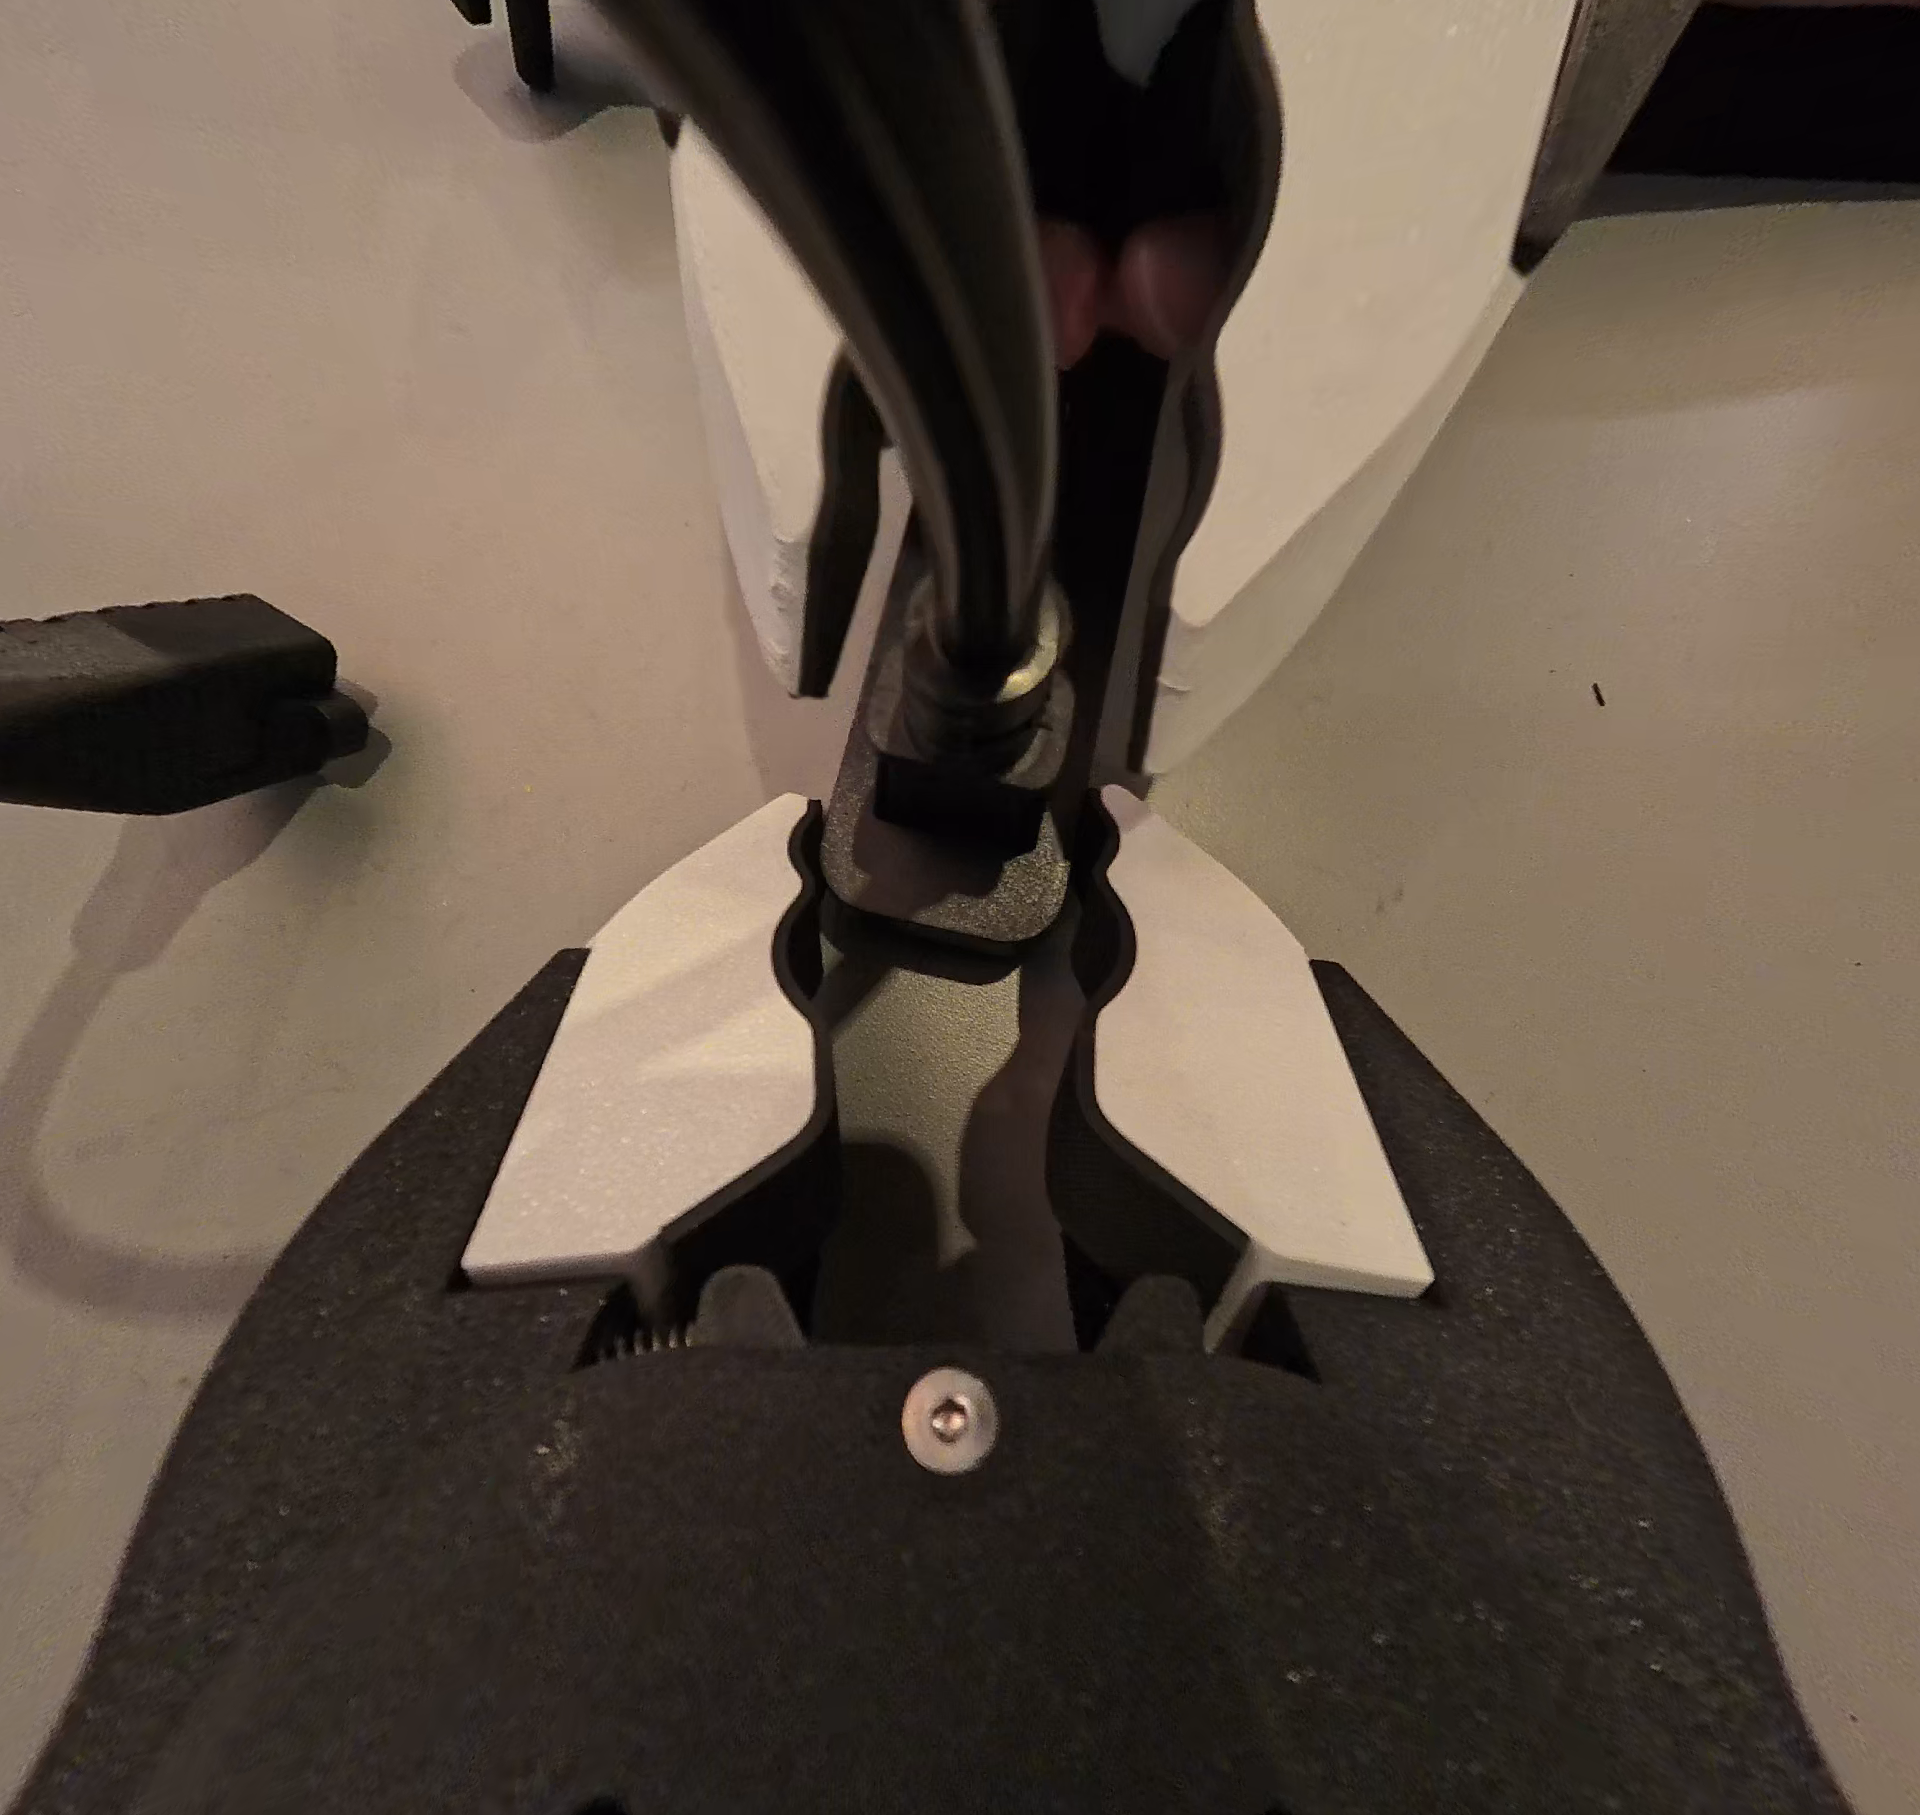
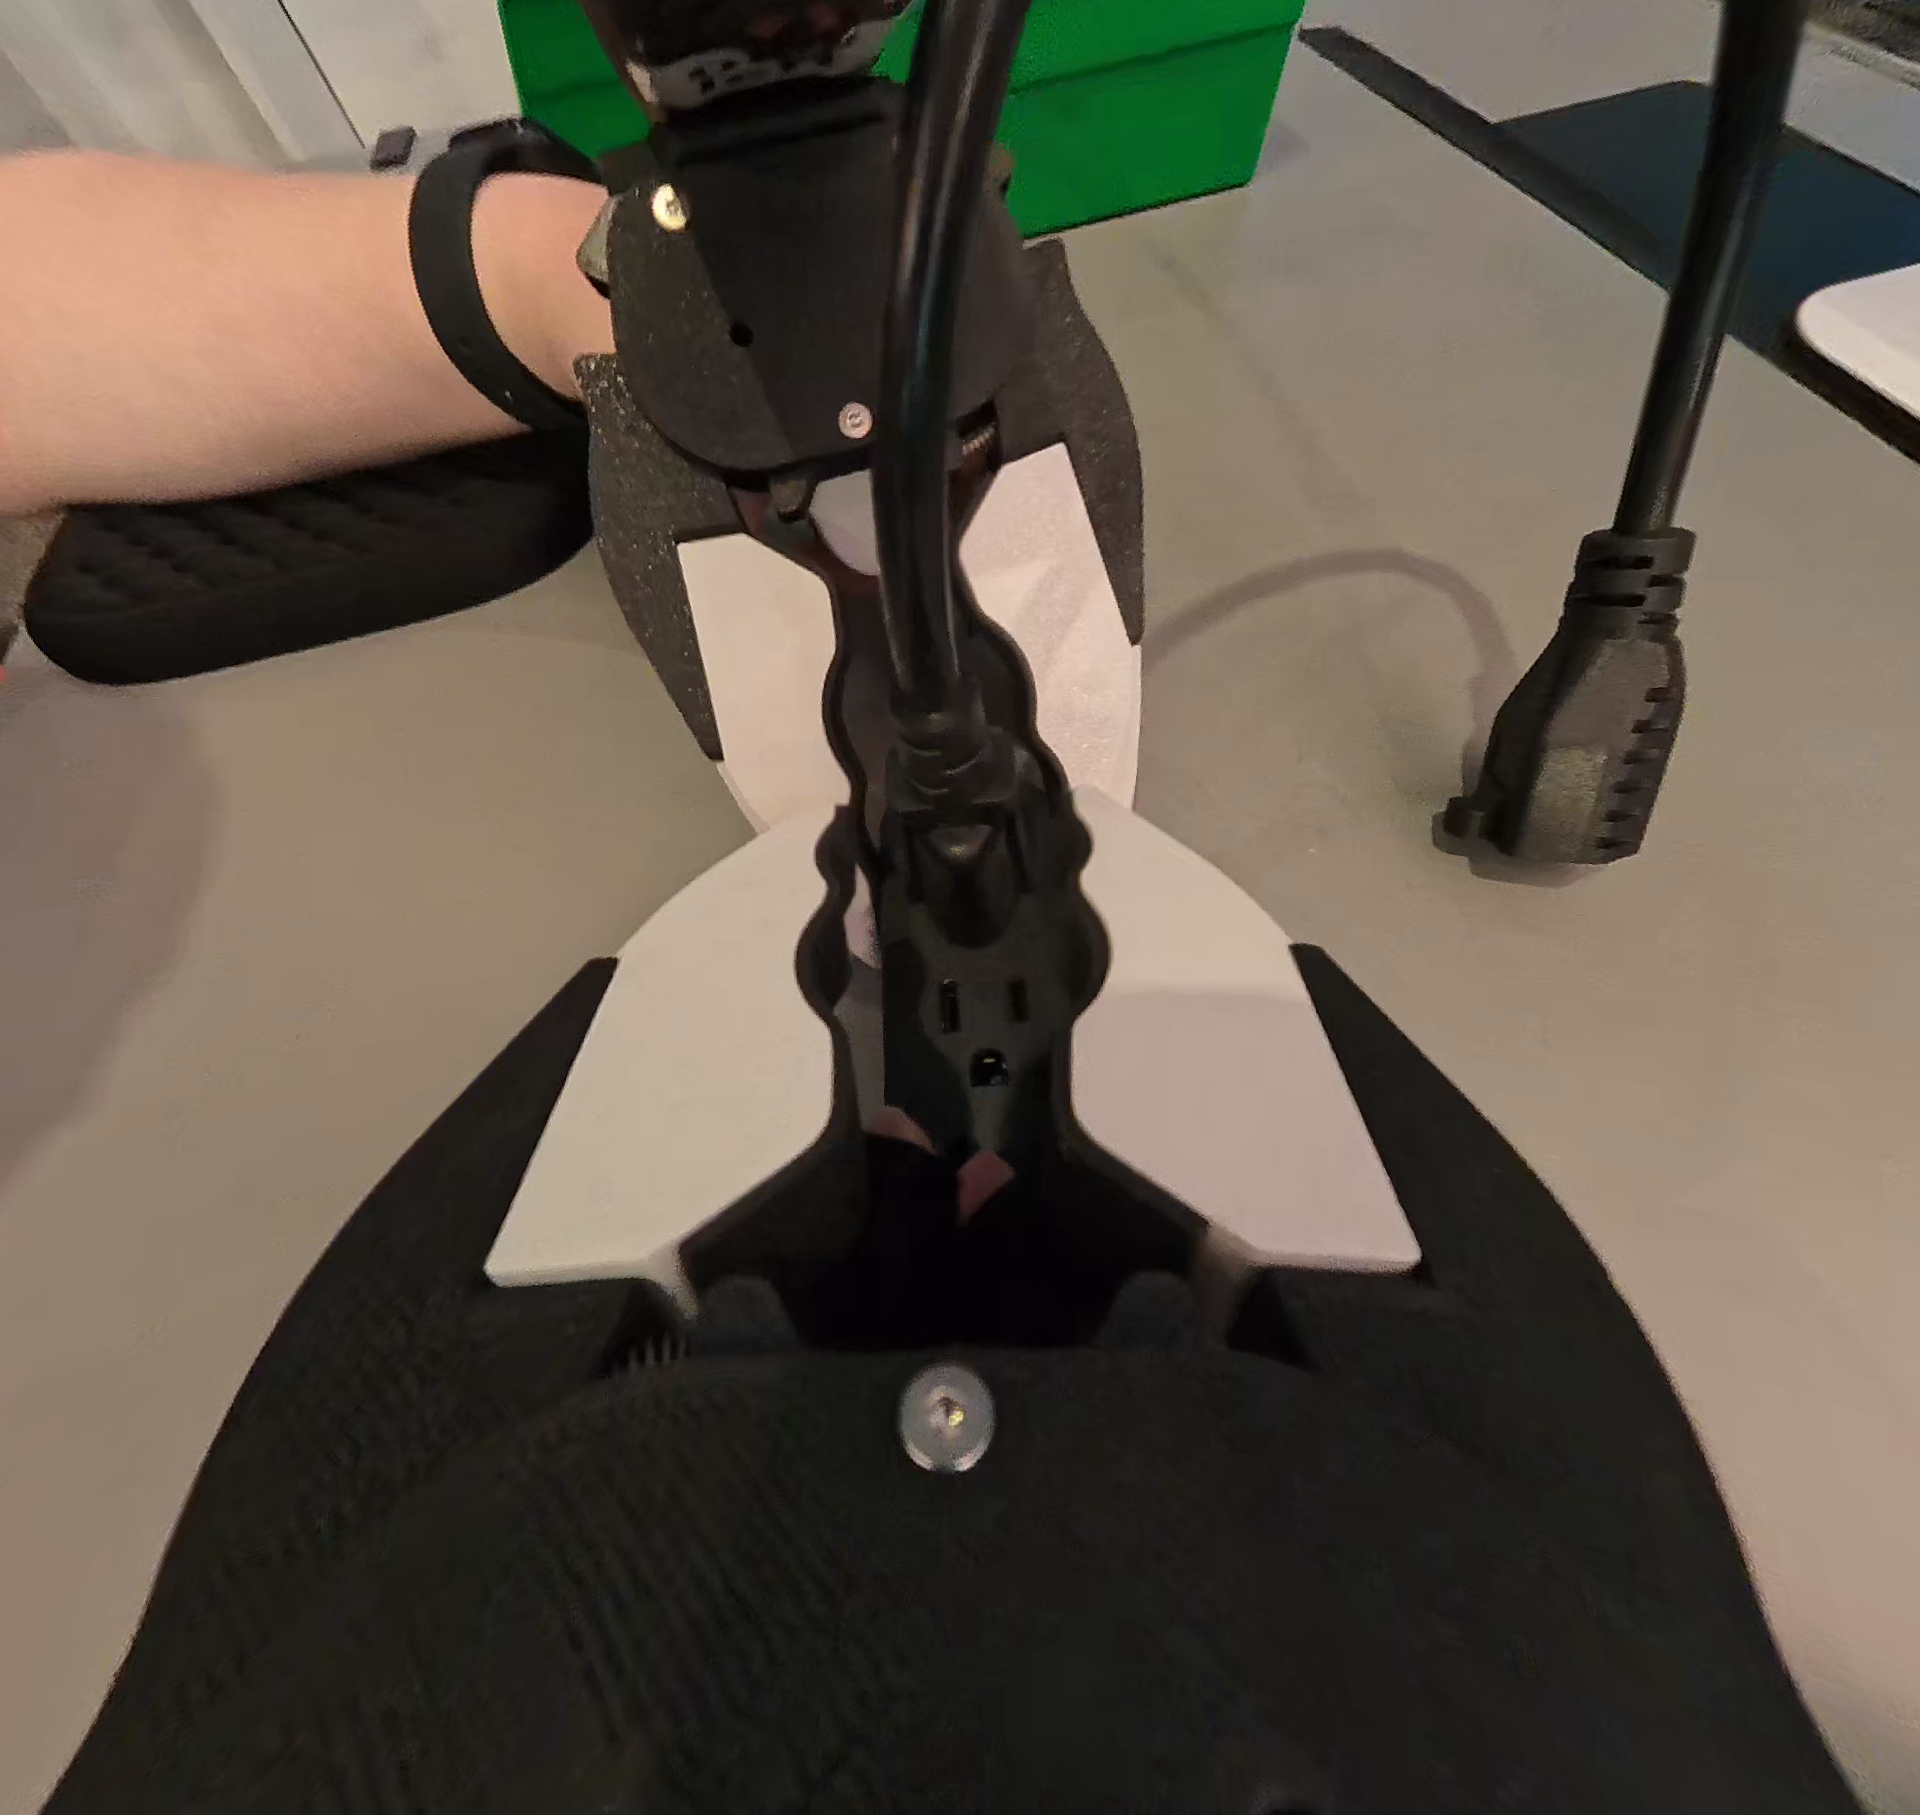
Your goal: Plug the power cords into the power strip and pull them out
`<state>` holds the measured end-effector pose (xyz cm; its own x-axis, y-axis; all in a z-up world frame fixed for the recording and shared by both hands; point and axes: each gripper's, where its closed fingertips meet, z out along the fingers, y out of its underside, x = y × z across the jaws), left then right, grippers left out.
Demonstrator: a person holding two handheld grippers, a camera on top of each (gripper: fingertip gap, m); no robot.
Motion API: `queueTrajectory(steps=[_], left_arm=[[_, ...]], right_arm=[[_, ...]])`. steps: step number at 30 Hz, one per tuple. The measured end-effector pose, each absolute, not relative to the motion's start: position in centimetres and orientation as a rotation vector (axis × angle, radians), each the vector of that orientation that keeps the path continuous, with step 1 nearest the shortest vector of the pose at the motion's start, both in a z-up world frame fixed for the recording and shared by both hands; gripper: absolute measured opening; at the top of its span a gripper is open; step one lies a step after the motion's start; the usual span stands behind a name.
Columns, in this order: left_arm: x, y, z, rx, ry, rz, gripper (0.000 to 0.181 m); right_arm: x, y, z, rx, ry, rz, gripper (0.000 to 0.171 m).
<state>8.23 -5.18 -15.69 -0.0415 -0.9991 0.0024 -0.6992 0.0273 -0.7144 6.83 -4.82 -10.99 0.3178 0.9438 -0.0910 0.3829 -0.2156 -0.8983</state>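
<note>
My right gripper [image 2: 956, 835] is shut on the black socket block of the power strip [image 2: 977, 1027], whose outlet face is turned to the camera and shows empty slots. A thick black cord [image 2: 935, 363] rises from the block. My left gripper [image 1: 951, 830] is shut on a flat black plug body [image 1: 940, 882] with a ribbed cord collar [image 1: 966, 705]. The two grippers meet tip to tip. The left gripper shows across in the right wrist view [image 2: 940, 789], and the right gripper shows in the left wrist view [image 1: 977, 726]. I cannot tell whether the plug is seated.
A second black plug lies loose on the pale table, seen in the left wrist view [image 1: 156, 705] and the right wrist view [image 2: 1579, 716], with its cord [image 2: 1714, 259] rising. Green crates [image 2: 1143, 103] stand at the back. A black pad [image 2: 291, 570] lies under a person's forearm [image 2: 208, 311]. My hands' fingertips stand some 4 cm from each other.
</note>
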Motion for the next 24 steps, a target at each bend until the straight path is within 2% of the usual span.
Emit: queueTrajectory(steps=[5, 11, 13, 17, 24], left_arm=[[8.2, -5.2, -15.7, -1.722, 1.796, -0.758, 0.046], [8.2, -5.2, -15.7, -1.719, 1.798, -0.759, 0.046], [8.2, -5.2, -15.7, -1.718, 1.8, -0.759, 0.046], [8.2, -5.2, -15.7, -1.717, 1.801, -0.76, 0.045], [8.2, -5.1, -15.7, -1.717, 1.802, -0.761, 0.045]], right_arm=[[6.6, -5.1, -11.5, -1.782, -1.232, 0.851, 0.063], [6.4, -5.5, -11.9, -1.752, -1.301, 0.759, 0.058], [6.3, -5.8, -11.9, -1.735, -1.331, 0.753, 0.049], [6.5, -5.0, -11.6, -1.691, -1.317, 0.636, 0.043], [7.0, -4.0, -11.2, -1.705, -1.235, 0.627, 0.042]])
